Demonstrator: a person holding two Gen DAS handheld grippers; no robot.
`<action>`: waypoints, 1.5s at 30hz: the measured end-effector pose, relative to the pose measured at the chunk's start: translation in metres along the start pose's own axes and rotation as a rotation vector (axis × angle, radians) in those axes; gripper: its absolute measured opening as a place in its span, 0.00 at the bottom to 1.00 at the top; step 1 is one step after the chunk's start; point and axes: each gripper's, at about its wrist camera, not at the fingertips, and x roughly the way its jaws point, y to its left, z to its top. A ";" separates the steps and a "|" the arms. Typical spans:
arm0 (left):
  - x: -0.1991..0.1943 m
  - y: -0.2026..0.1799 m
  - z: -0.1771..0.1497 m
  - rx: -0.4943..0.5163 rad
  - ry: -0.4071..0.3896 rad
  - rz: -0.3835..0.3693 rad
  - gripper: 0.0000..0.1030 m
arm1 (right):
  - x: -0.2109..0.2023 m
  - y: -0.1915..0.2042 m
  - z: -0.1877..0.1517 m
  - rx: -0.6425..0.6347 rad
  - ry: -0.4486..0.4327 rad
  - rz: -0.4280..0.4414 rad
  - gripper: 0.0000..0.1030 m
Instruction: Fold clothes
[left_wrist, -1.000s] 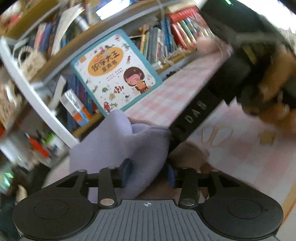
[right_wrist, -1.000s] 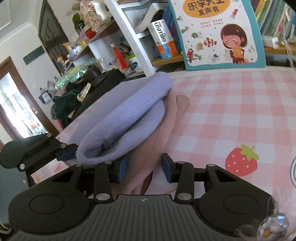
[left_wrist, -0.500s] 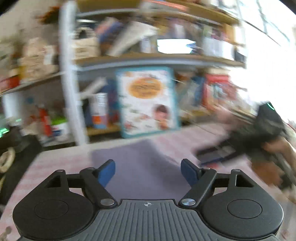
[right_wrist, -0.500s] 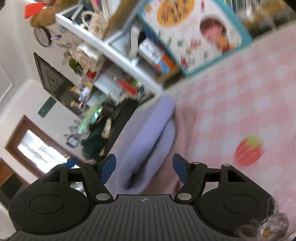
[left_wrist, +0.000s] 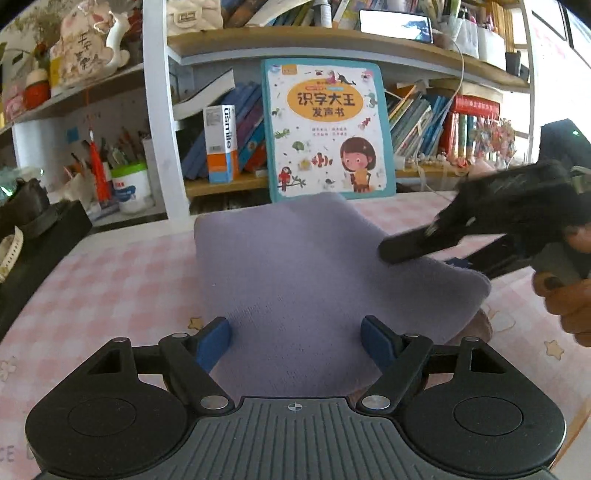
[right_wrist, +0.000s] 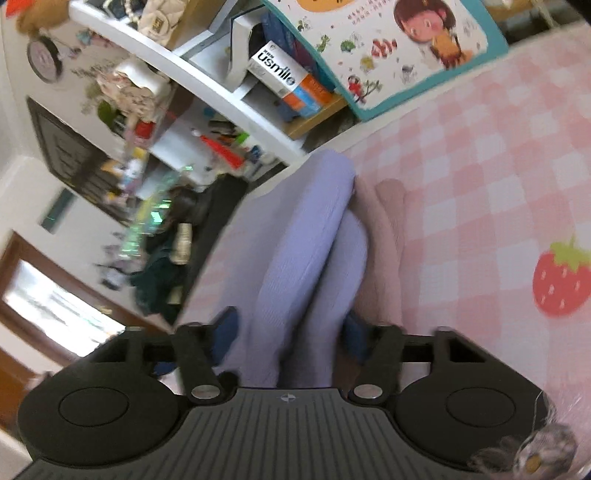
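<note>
A folded purple garment (left_wrist: 295, 266) lies flat on the pink checked tablecloth (left_wrist: 110, 280). Under its right edge a pink garment (left_wrist: 480, 325) peeks out. My left gripper (left_wrist: 295, 339) is open at the purple garment's near edge, its blue pads apart on either side and gripping nothing. The right gripper (left_wrist: 436, 254), held by a hand (left_wrist: 569, 295), reaches in at the garment's right edge. In the right wrist view the purple garment (right_wrist: 314, 229) shows two rolled folds beside the pink garment (right_wrist: 384, 229). These folds run between the spread fingers of my right gripper (right_wrist: 290, 332).
A children's picture book (left_wrist: 325, 129) leans against a crowded bookshelf behind the cloth, with a white and orange box (left_wrist: 219, 144) to its left. A black object (left_wrist: 37, 236) sits at the table's left edge. A strawberry print (right_wrist: 561, 280) marks the cloth to the right.
Both grippers let go of the purple garment and opened. The left one drew back and levelled out. The garment now lies flat, and the right gripper's fingers straddle its edge.
</note>
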 end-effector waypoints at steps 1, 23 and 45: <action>0.000 0.001 0.000 -0.002 0.001 -0.003 0.78 | -0.004 0.010 -0.003 -0.073 -0.028 -0.007 0.15; 0.001 0.067 0.019 -0.159 0.116 -0.173 0.81 | -0.028 -0.004 -0.019 -0.082 0.006 -0.153 0.55; 0.028 0.068 0.017 -0.386 0.191 -0.358 0.60 | -0.026 0.019 -0.034 -0.184 -0.020 -0.201 0.27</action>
